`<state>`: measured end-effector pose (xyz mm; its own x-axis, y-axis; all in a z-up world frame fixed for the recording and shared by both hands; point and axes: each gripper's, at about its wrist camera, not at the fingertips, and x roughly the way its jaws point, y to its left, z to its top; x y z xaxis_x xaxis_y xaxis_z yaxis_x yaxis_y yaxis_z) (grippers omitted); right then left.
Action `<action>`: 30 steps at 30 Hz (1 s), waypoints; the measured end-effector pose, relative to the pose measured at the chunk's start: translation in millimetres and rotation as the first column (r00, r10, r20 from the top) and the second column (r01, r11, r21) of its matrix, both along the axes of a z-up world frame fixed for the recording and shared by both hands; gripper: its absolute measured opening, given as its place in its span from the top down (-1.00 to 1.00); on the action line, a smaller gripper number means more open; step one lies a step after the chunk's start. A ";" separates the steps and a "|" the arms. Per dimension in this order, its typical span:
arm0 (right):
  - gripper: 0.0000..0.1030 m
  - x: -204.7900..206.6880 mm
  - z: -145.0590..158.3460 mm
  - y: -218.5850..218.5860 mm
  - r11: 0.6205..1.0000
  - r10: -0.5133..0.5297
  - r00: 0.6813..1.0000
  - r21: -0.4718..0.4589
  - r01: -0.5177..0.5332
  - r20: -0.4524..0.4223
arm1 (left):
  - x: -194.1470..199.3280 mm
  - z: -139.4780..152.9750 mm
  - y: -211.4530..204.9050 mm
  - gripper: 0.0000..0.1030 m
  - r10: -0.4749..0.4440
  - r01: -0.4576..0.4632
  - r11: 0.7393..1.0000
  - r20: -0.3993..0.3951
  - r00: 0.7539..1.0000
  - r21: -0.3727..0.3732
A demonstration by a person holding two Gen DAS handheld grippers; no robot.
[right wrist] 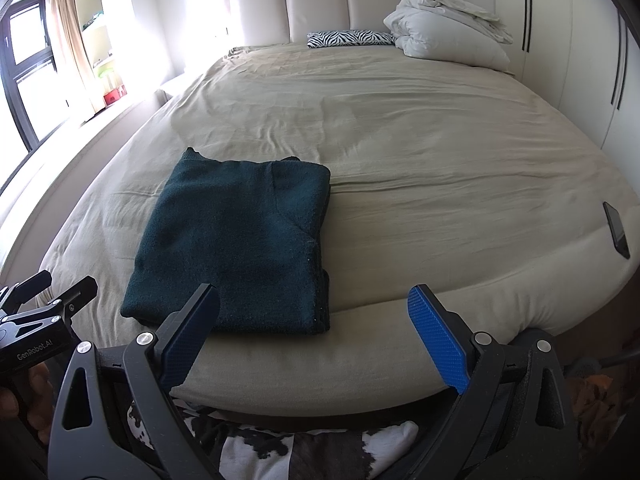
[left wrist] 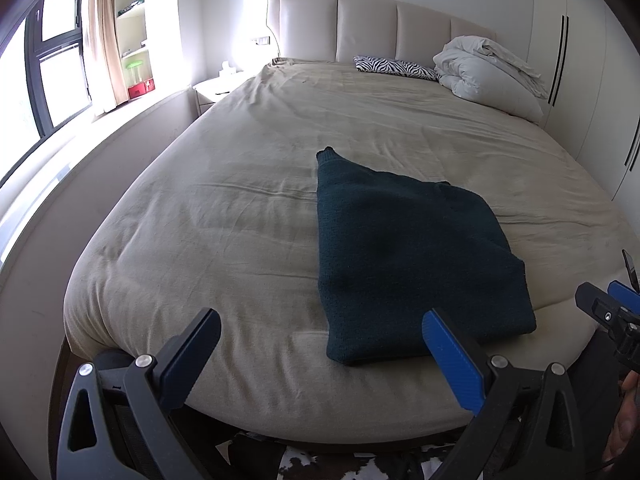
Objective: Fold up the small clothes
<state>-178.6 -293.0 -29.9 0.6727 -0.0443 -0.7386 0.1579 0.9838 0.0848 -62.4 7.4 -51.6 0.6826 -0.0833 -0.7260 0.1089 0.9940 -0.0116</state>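
Note:
A dark teal knitted garment (left wrist: 404, 256) lies folded into a rough rectangle near the front edge of the beige bed (left wrist: 240, 208); it also shows in the right wrist view (right wrist: 236, 248). My left gripper (left wrist: 320, 344) is open and empty, held just off the bed's front edge, its right finger beside the garment's near corner. My right gripper (right wrist: 314, 328) is open and empty, in front of the garment's near right corner. Each gripper shows at the edge of the other's view: the right one (left wrist: 612, 312) and the left one (right wrist: 44, 300).
A black phone (right wrist: 616, 230) lies near the bed's right edge. A white duvet bundle (right wrist: 448, 28) and a zebra-print pillow (right wrist: 348, 38) sit by the headboard. A white wardrobe (right wrist: 580, 60) stands right, a window ledge (left wrist: 60, 168) left. A cowhide rug (right wrist: 304, 452) lies below.

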 end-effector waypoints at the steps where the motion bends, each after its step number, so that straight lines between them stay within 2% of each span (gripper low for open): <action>1: -0.87 0.4 0.2 -1.7 1.000 0.002 1.000 0.003 -0.002 0.000 | -0.2 0.0 -0.5 -1.00 -0.002 0.002 1.000 0.000 1.000 -0.002; 9: -0.87 0.0 0.2 -2.5 1.000 0.007 1.000 0.014 -0.007 -0.001 | 1.5 0.7 0.8 -1.00 -0.017 0.017 0.999 -0.010 1.000 -0.028; 30: -0.87 1.9 -1.1 -9.7 1.000 0.013 1.000 0.016 -0.013 -0.008 | 1.5 0.2 1.6 -1.00 -0.013 0.012 1.000 -0.015 1.000 -0.026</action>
<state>-176.7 -302.7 -31.1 0.6668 -0.0242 -0.7449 0.1461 0.9843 0.0988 -60.9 9.0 -51.4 0.6706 -0.1107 -0.7335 0.1208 0.9919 -0.0392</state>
